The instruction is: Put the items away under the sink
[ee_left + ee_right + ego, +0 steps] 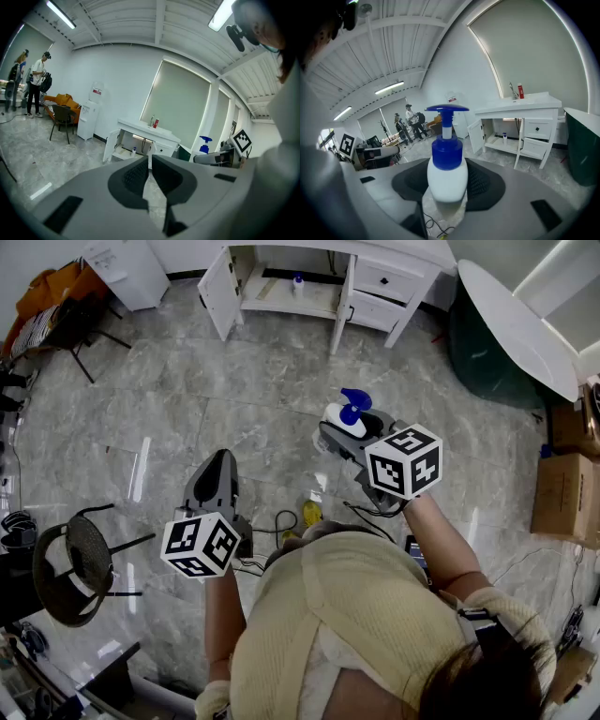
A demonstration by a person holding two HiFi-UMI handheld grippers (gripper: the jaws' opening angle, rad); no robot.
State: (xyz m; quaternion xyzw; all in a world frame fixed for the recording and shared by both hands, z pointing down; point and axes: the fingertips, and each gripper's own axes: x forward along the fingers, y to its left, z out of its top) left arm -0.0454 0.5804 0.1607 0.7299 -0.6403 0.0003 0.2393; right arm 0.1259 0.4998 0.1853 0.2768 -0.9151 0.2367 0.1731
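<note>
Two claws are up in front of me over the grey stone floor (pixel 187 399). My right claw (pixel 447 183) is pinching a white pump bottle (pixel 446 159) with a blue pump head. Its pads press on the bottle's two sides, and the bottle stands upright between them, held clear of the floor. My left claw (pixel 150 164) is drawn together with only a sliver of a gap between the pads, and nothing sits in it. Both claws tilt a little downward and point toward the white sink cabinet (pixel 384 282) across the room, well apart from them. Its doors (pixel 220 287) hang open, and one small bottle (pixel 298 282) with a blue top stands on the shelf inside, under the sink. In the head view the left claw sits lower in the picture than the right, with clear space between them.
</note>
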